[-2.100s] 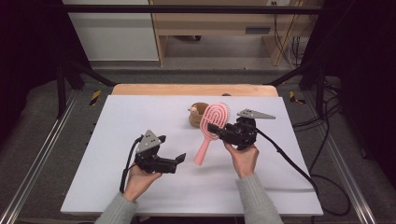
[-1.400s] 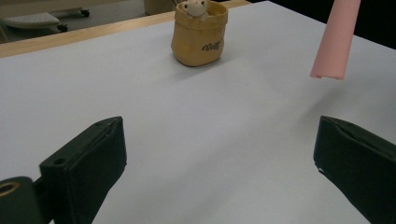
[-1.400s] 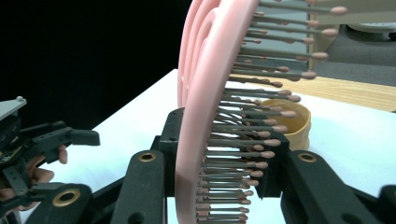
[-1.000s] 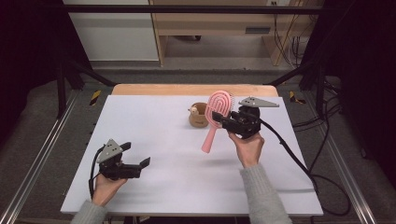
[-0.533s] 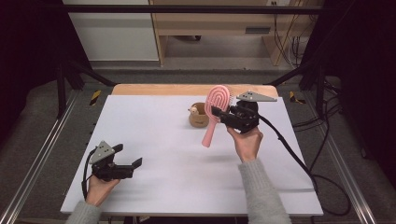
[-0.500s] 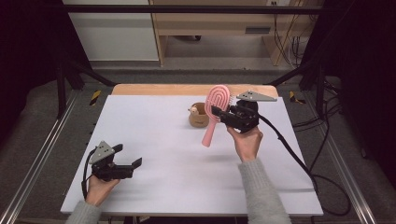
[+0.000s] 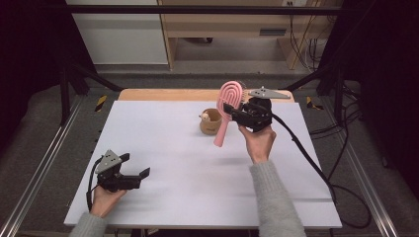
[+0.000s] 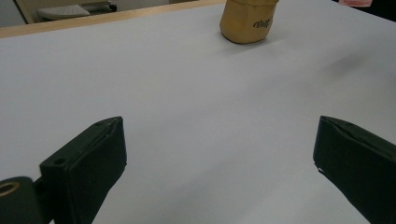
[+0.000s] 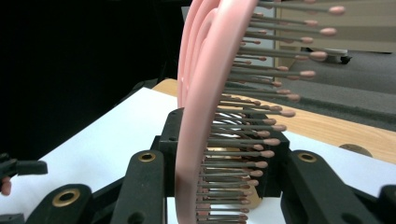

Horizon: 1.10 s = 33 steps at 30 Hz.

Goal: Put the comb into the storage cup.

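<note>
The right gripper (image 7: 236, 109) clamps the pink hairbrush (image 7: 228, 106) beside the cup (image 7: 210, 121); the left gripper (image 7: 138, 176) gapes empty over bare table (image 7: 188, 173).

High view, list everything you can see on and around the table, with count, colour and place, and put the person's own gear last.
hairbrush: one, pink, held above the table's far middle in the right gripper, handle pointing down
cup: one, tan, on the table just left of the hairbrush
table: one, white top with a wooden far edge
left gripper: one, black, jaws open, low over the table's near left corner
right gripper: one, black, shut on the hairbrush, at far middle
cable: one, black, trailing from the right gripper off the right edge
sleeves: two, grey, at the bottom
</note>
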Motion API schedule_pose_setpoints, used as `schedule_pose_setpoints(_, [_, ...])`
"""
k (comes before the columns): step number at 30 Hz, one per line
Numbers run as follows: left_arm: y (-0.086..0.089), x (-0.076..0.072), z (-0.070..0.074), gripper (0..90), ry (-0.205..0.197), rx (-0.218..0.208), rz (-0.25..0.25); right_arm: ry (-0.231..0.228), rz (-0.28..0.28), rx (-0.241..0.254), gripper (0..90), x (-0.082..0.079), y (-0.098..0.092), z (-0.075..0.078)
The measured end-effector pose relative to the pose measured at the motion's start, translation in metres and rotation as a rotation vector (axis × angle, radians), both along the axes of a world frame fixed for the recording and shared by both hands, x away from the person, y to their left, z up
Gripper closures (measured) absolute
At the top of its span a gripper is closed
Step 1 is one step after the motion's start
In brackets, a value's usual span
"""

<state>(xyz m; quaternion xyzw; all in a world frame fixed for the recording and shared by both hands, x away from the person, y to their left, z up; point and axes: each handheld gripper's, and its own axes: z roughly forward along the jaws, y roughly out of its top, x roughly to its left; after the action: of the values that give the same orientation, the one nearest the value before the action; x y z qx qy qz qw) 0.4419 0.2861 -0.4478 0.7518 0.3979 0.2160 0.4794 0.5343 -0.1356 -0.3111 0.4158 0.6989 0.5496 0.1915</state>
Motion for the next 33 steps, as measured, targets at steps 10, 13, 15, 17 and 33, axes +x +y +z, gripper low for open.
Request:
schedule_pose_setpoints(10, [-0.001, 0.001, -0.002, 2.3, 0.007, 0.002, -0.009, 0.000, -0.030, -0.016, 63.2, 0.011, 0.001, 0.005])
schedule_pose_setpoints(13, [-0.001, 0.001, -0.003, 2.4, 0.010, 0.000, -0.013, -0.002, -0.037, -0.019, 63.2, 0.015, 0.002, 0.006])
schedule_pose_setpoints(15, [-0.002, 0.001, -0.003, 2.4, 0.013, 0.007, -0.018, -0.002, -0.041, -0.022, 63.2, 0.017, 0.002, 0.008])
schedule_pose_setpoints(17, [-0.002, 0.001, -0.004, 2.4, 0.017, 0.007, -0.021, -0.003, -0.047, -0.025, 63.2, 0.019, 0.002, 0.010])
schedule_pose_setpoints(33, [0.000, 0.002, -0.003, 2.4, 0.016, -0.005, -0.020, -0.021, -0.084, -0.031, 63.2, 0.032, 0.005, 0.022])
